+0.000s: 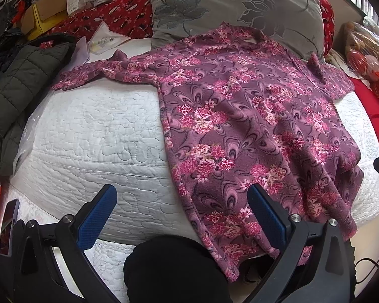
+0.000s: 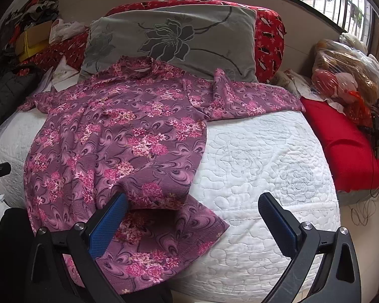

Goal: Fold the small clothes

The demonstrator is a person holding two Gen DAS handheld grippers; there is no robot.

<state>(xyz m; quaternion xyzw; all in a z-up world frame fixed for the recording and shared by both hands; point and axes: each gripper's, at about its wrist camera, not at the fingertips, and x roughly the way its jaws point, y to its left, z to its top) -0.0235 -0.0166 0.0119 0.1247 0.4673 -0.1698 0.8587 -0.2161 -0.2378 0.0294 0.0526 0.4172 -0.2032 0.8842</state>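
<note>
You are facing a bed covered by a white quilted bedspread [image 2: 265,156]. A purple floral long-sleeved top [image 1: 240,116] lies spread face up across it, collar toward a grey flower-print pillow [image 2: 179,40] at the head of the bed, hem hanging over the near edge. One sleeve stretches out flat toward a dark padded jacket [image 1: 20,85] on the left side of the bed; the other sleeve lies toward a red cushion [image 2: 341,136] on the right, its cuff end folded back over itself.

Your left gripper [image 1: 182,217] hovers above the near edge of the bed, jaws wide apart and holding nothing; its right finger sits over the top's lower left hem. Your right gripper [image 2: 193,217] also has its jaws spread wide and empty, its left finger over the top's lower right corner, its right finger over bare bedspread. Behind the pillow lies a red patterned blanket [image 2: 269,35].
</note>
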